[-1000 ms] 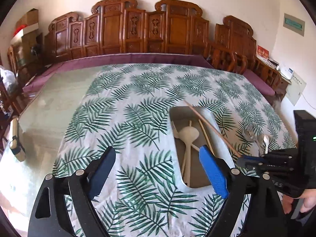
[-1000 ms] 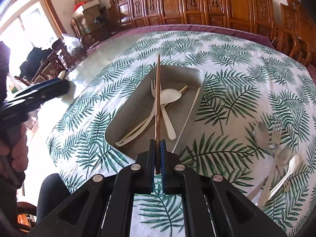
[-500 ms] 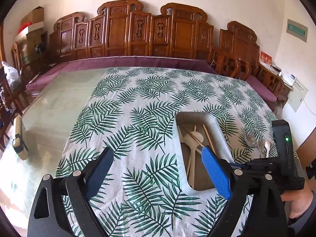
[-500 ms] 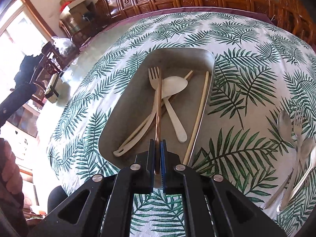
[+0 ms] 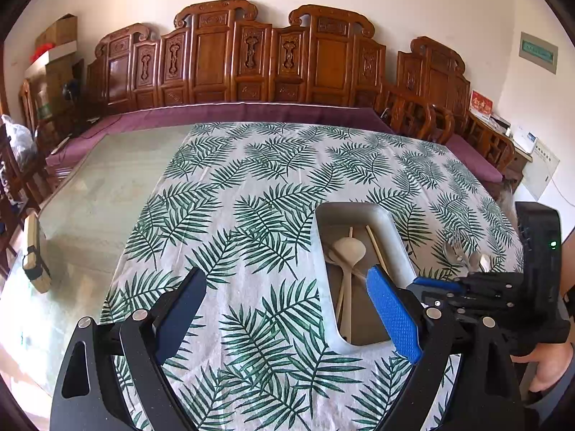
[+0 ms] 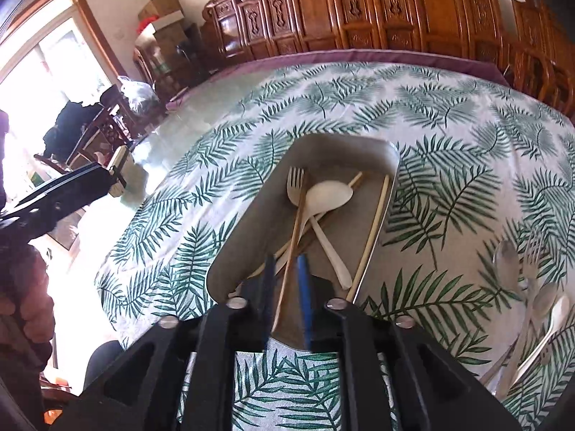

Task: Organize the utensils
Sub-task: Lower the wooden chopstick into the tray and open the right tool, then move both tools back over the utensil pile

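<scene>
The left claw's blue pad (image 5: 393, 318) hid part of the tray (image 5: 390, 222); utensils (image 6: 532, 309) at the right edge were blurred and cut off.

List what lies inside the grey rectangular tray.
The grey rectangular tray holds a pale fork, a white spoon and wooden chopsticks, piled crosswise. Its near corner is hidden behind the right gripper, whose jaws are opening.

The tray (image 6: 251, 237) sits on the worktop (image 6: 449, 115). In it a fork (image 6: 295, 188), a spoon (image 6: 329, 197) and chopsticks (image 6: 373, 230) lie across each other. More spoons and forks (image 6: 532, 287) lie right of the tray. Chairs (image 6: 359, 14) stand behind the worktop.
</scene>
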The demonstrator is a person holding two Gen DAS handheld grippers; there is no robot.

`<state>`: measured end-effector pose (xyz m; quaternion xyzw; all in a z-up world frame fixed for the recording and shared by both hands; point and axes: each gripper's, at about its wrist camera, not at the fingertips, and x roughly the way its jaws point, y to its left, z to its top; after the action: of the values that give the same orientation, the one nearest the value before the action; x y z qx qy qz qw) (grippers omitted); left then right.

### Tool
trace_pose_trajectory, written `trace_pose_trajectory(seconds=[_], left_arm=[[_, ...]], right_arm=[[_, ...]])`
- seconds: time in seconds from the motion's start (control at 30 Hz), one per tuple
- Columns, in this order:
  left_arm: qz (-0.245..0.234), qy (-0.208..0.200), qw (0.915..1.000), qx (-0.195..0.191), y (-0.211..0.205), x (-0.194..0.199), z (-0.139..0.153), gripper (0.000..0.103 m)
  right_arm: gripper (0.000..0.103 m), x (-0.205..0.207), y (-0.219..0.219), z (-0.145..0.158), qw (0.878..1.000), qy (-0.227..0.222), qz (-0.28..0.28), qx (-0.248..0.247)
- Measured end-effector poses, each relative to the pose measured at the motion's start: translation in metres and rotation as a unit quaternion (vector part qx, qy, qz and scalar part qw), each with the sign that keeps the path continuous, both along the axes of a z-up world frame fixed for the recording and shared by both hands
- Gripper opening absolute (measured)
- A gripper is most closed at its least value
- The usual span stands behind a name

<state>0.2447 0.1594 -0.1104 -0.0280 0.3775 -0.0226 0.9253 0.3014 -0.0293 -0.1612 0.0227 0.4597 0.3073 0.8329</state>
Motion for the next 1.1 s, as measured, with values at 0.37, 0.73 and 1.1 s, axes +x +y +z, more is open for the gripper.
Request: trace_pose_trajectory(seconds=[0.37,0.73,1.1], left_arm=[[-0.026,-0.008,0.9996,0.006,-0.022,-0.006,0.005,0.088],[-0.072,-0.027,0.9969,0.017,-0.072,-0.023,0.018,0.095],[-0.099,-0.017,0.9949,-0.007,-0.131,-0.027,0.015,0.095]], right_arm=[[0.026,-0.023,-0.037,0.035,0.999,-0.052,-0.017,-0.002],[0.062,-0.081,-0.131,0.073,0.989,-0.123,-0.068,-0.049],[0.074,-0.099,-0.222,0.061,0.978,-0.135,-0.13,-0.096]])
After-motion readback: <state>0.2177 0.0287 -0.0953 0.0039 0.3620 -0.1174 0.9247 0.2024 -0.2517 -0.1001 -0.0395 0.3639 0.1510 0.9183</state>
